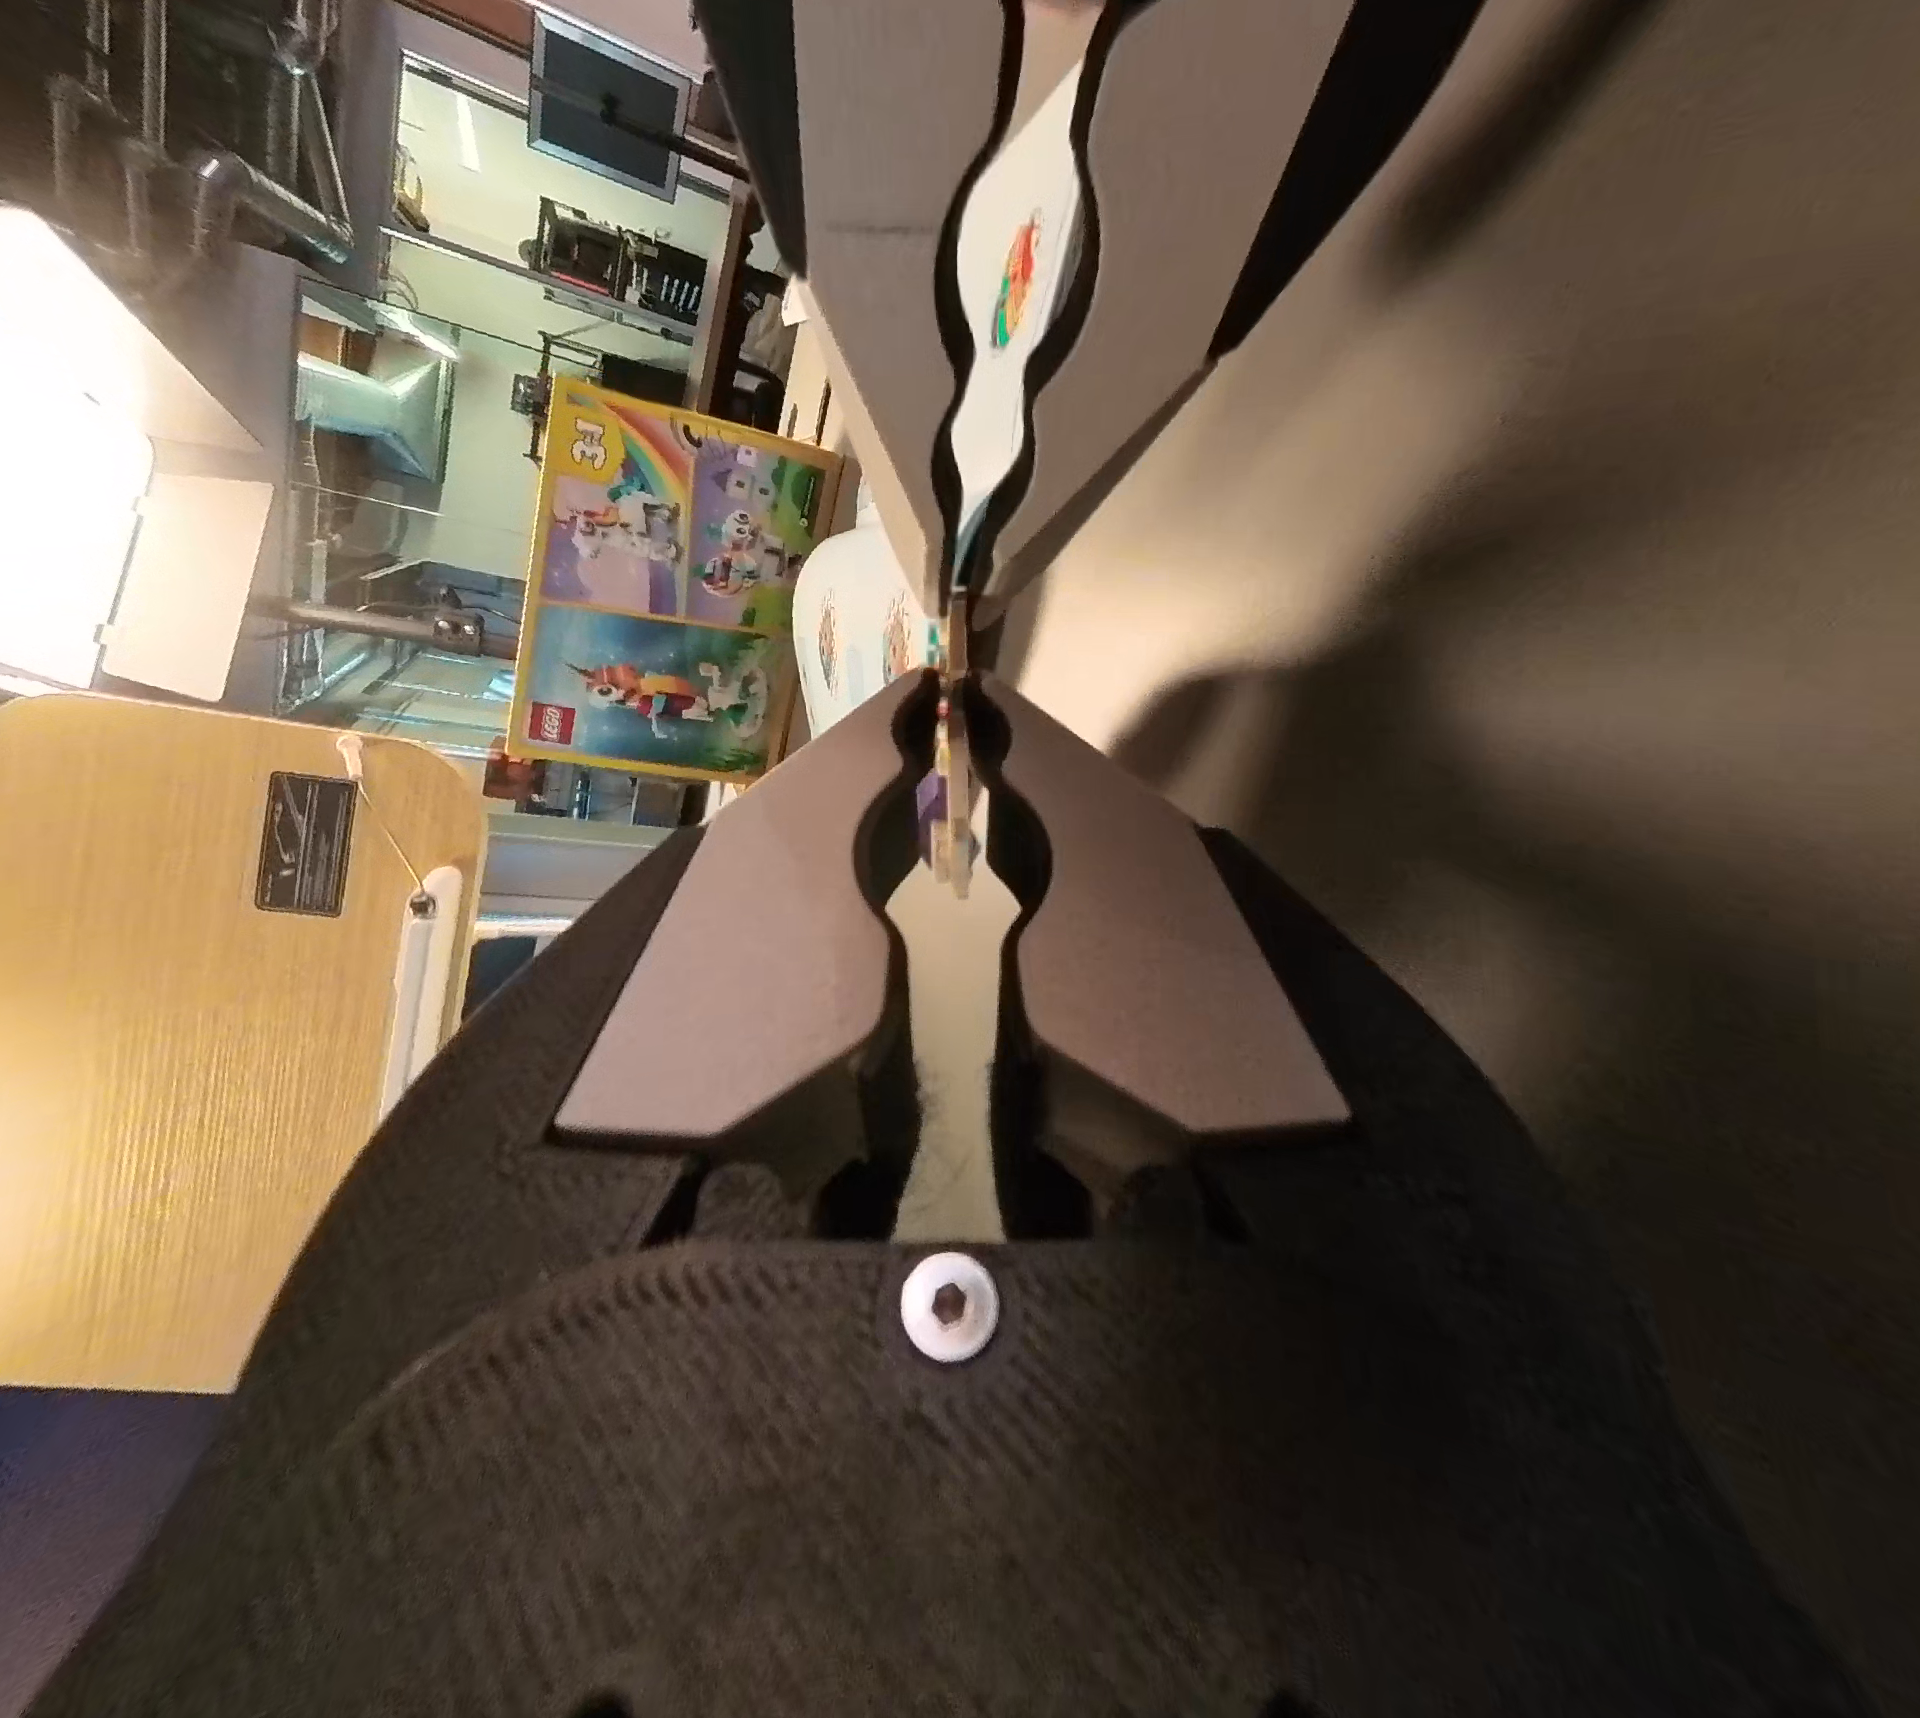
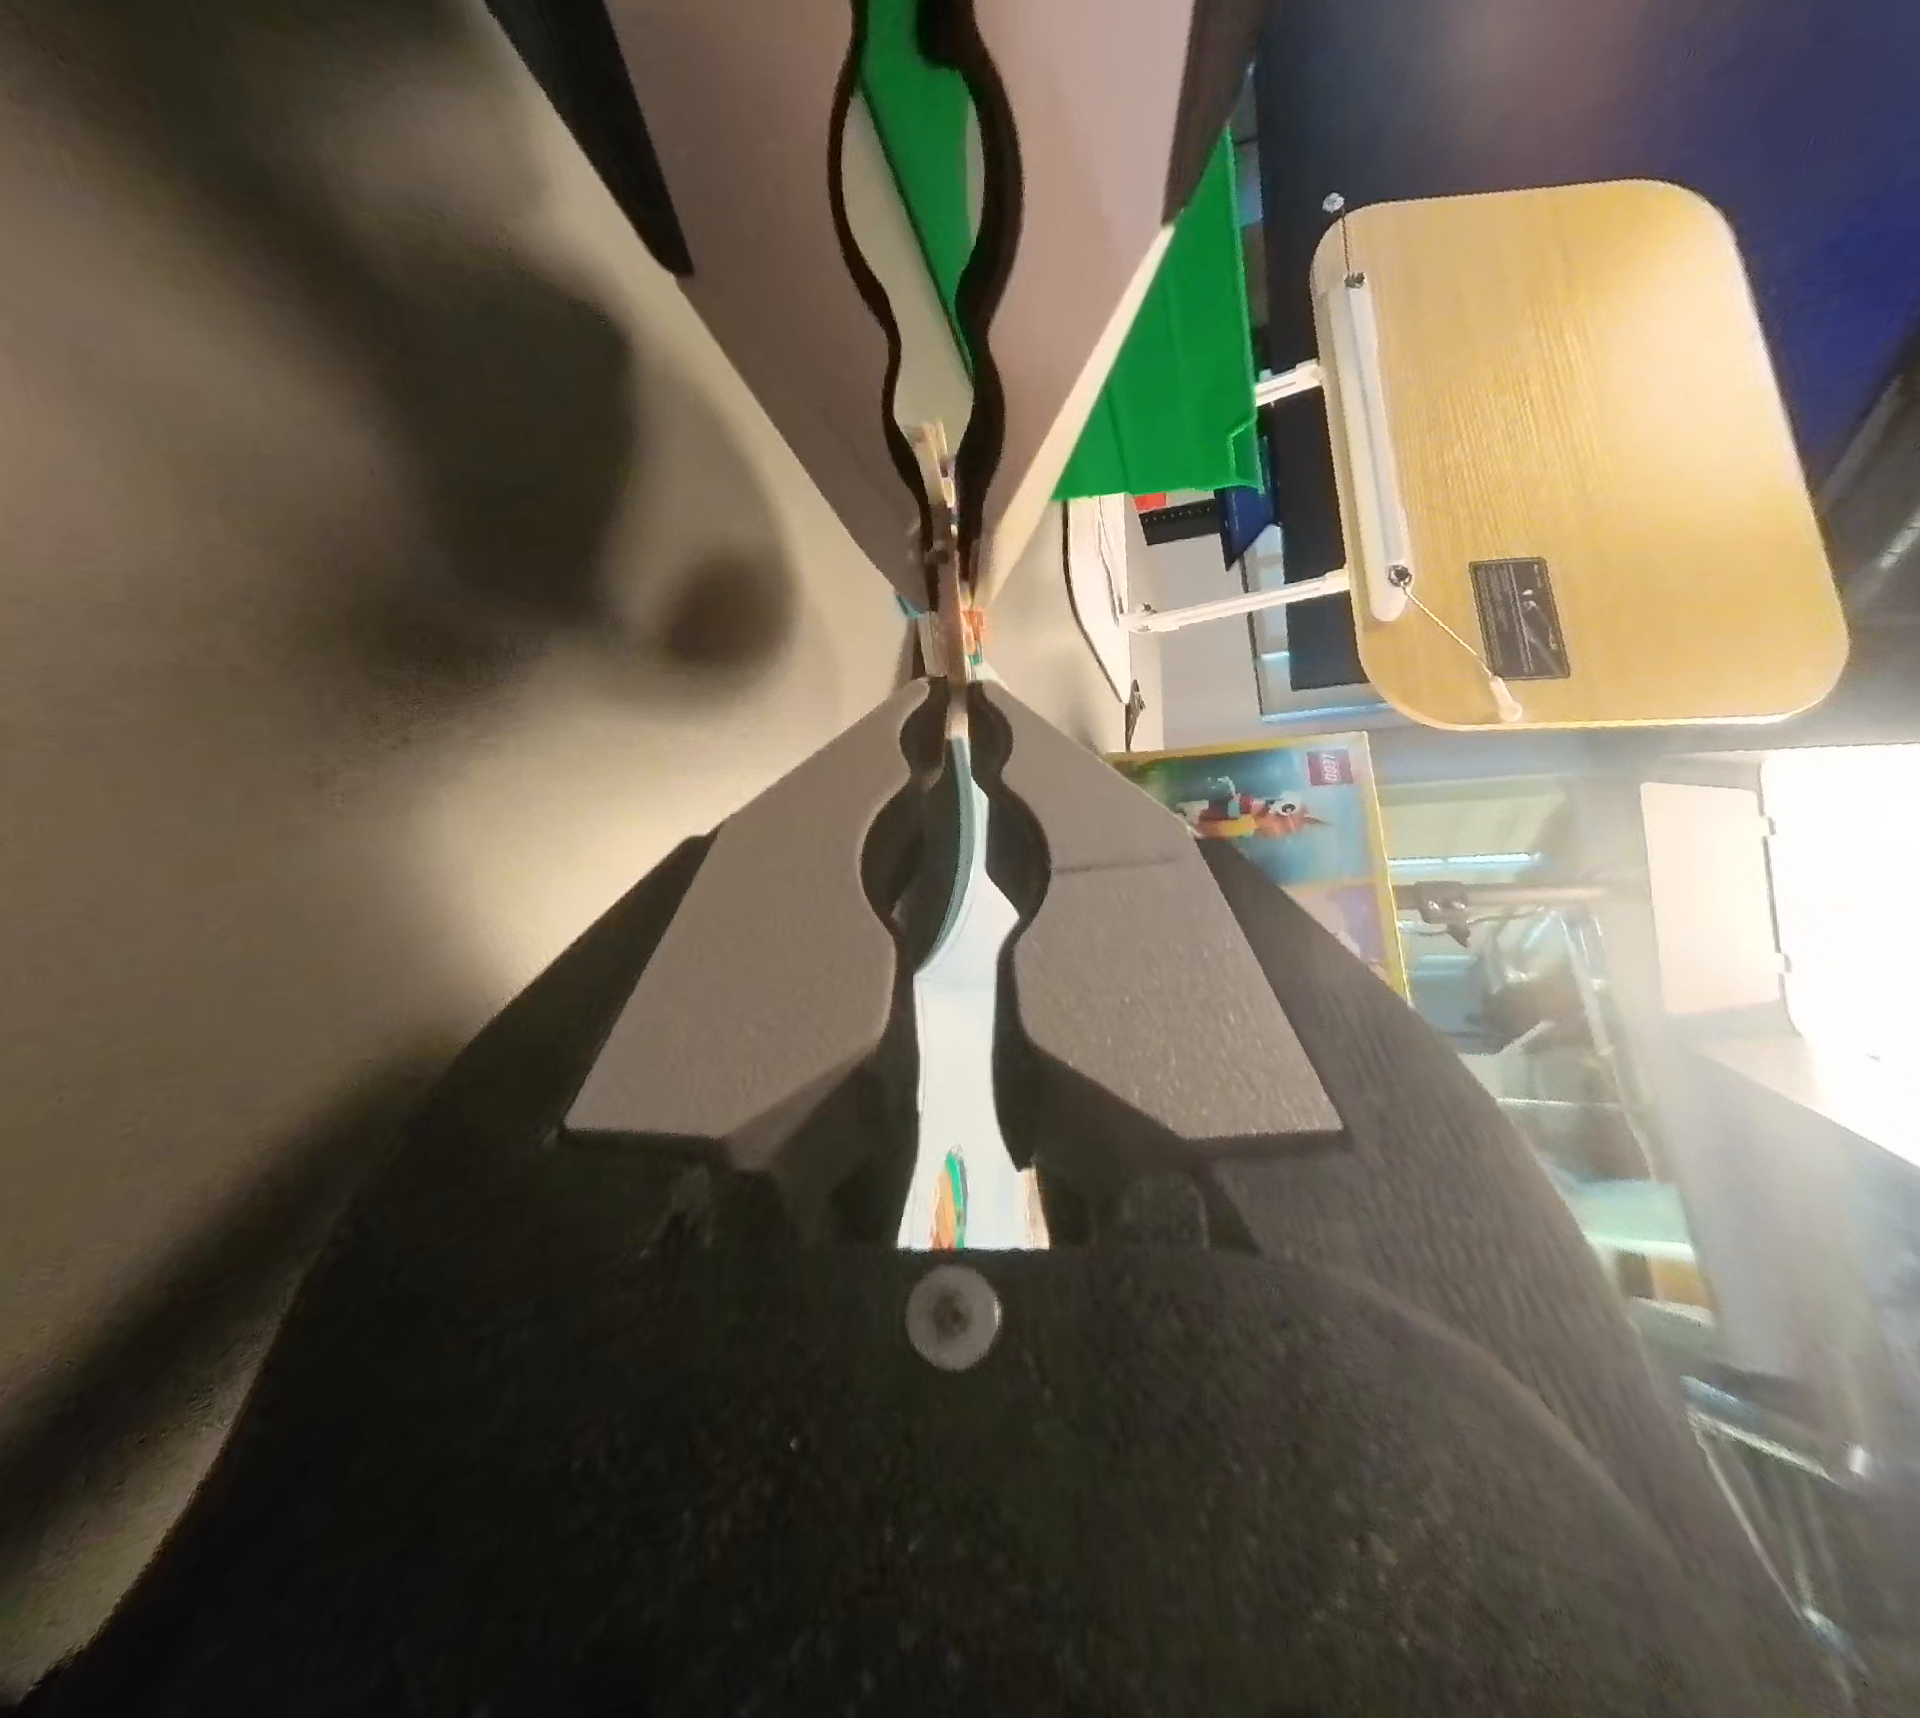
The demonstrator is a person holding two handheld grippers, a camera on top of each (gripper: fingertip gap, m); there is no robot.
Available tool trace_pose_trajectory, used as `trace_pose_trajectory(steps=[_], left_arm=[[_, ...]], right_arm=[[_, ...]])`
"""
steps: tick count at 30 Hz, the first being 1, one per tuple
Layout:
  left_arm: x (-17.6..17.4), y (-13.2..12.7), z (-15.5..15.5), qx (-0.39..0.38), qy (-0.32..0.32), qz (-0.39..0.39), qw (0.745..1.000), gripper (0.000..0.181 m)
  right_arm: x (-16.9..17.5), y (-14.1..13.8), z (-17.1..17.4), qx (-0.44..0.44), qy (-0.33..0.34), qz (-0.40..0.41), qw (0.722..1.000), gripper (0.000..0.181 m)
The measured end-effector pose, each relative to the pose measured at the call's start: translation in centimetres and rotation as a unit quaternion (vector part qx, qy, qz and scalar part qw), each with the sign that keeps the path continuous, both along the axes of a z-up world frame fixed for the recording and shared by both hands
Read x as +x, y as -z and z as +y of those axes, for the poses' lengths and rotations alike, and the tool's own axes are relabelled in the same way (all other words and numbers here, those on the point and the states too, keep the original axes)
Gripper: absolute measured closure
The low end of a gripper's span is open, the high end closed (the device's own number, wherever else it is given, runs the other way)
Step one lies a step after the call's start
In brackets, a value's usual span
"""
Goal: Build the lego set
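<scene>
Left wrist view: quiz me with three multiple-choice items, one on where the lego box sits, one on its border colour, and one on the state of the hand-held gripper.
1. In the left wrist view, where is the lego box relative to the tips of the left hand-held gripper?
A. Left of them
B. Right of them
C. Between them

2. What colour is the box's border?
A. Red
B. Yellow
C. Black

3. What state is the left hand-held gripper in?
A. Wide open and empty
B. Out of view
C. Shut on a thin lego piece

Answers:
1. A, the box fills the picture's left-middle, clear of the tips.
2. B, a yellow frame edges the box art.
3. C, the fingertips meet on the piece.
</scene>
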State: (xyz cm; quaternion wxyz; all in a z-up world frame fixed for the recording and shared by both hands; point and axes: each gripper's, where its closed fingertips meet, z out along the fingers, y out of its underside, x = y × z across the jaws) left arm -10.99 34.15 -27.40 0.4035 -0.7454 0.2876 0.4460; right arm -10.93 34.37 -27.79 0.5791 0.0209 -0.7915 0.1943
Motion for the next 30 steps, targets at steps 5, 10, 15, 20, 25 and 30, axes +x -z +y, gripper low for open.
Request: trace_pose_trajectory(steps=[5,10,15,20,25,30], left_arm=[[0.1,0.3,0.4,-0.01,-0.005,0.01,1.0,0.178],[0.6,0.4,0.7,-0.013,0.002,0.013,1.0,0.177],[1.3,-0.4,0.9,0.01,0.019,0.001,1.0,0.177],[1.5,-1.7,-0.1,0.061,0.053,-0.057,0.995,0.142],[-0.9,-1.2,-1.7,0.049,0.026,-0.078,0.995,0.141],[0.7,-1.8,-1.9,0.056,0.087,-0.072,0.992,0.153]], right_arm=[[-0.2,0.3,0.2,0.021,0.009,0.002,1.0,0.172],[-0.3,0.4,0.1,0.023,0.01,0.003,1.0,0.156],[-0.2,0.1,-0.1,0.022,0.008,0.01,1.0,0.174],[0.1,-1.2,0.0,-0.032,-0.008,0.016,0.999,0.174],[1.3,-1.9,-1.1,-0.087,-0.063,-0.001,0.994,0.174],[1.9,-1.9,-1.9,-0.086,-0.09,-0.001,0.992,0.174]])
